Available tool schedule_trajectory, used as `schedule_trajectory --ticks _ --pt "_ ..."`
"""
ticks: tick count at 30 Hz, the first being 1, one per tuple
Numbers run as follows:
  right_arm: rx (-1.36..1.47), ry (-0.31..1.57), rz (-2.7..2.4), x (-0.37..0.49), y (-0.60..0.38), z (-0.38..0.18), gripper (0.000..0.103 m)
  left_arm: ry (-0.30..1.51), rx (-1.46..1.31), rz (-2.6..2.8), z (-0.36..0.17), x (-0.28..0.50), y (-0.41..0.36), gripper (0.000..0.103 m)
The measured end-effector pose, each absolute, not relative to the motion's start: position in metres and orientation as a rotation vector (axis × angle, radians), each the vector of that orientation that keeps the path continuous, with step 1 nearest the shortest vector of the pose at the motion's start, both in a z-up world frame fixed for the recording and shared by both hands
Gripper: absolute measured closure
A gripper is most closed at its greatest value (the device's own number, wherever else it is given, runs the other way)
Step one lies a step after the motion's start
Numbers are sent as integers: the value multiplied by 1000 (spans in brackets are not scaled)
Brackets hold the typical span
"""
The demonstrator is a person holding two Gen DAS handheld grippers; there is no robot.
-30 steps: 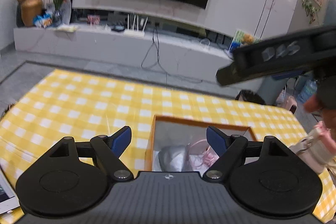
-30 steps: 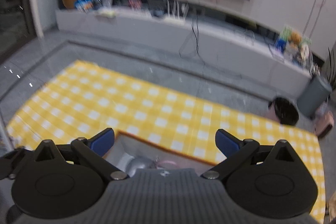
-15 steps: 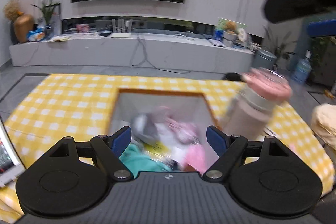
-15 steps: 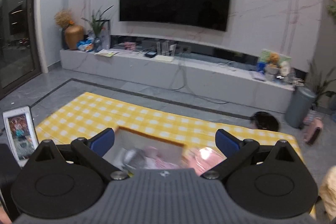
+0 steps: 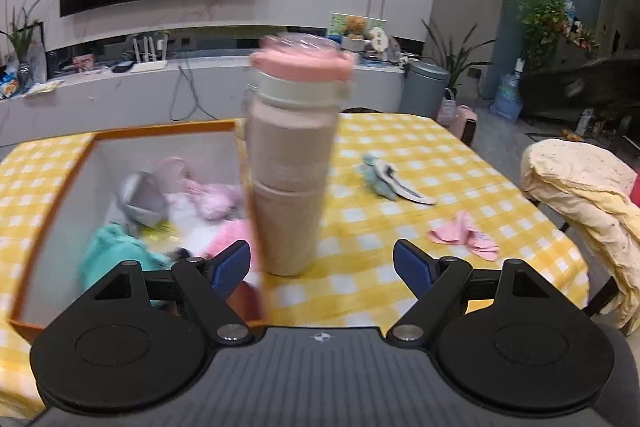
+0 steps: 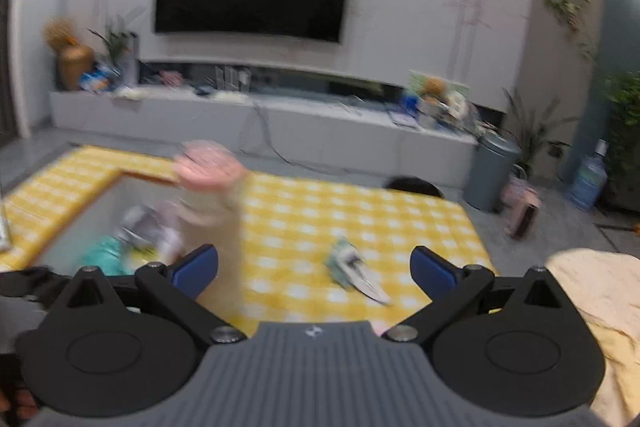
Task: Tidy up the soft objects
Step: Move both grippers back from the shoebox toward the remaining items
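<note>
An orange-rimmed box [image 5: 60,187] on the yellow checked tablecloth holds several soft things: a grey piece [image 5: 142,197], pink plush [image 5: 216,195] and teal cloth [image 5: 116,255]. A teal and white soft item [image 5: 384,179] and a pink cloth [image 5: 464,237] lie on the table to the right. My left gripper [image 5: 322,267] is open and empty, low over the near table edge. My right gripper [image 6: 314,269] is open and empty; the teal item [image 6: 352,267] and the box [image 6: 76,211] show blurred beyond it.
A tall beige bottle with a pink lid [image 5: 294,163] stands upright just right of the box, close in front of my left gripper; it also shows in the right wrist view [image 6: 210,203]. A chair draped in yellow cloth [image 5: 584,195] stands at the table's right edge.
Both views have swung right and pulled back. The box now sits at the left, and the bottle, the two loose soft items and the draped chair have come into view.
</note>
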State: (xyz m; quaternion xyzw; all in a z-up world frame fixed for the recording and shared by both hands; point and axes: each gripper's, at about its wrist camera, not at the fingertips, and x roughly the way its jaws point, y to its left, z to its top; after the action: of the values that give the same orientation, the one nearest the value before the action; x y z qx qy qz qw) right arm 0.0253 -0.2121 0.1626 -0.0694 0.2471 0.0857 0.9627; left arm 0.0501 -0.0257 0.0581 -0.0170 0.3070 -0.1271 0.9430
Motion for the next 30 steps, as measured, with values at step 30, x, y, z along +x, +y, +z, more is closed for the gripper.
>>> schedule_trajectory --ticks 30 --pt "112 885 -20 218 -357 -19 3 721 70 -292 -29 103 -162 8"
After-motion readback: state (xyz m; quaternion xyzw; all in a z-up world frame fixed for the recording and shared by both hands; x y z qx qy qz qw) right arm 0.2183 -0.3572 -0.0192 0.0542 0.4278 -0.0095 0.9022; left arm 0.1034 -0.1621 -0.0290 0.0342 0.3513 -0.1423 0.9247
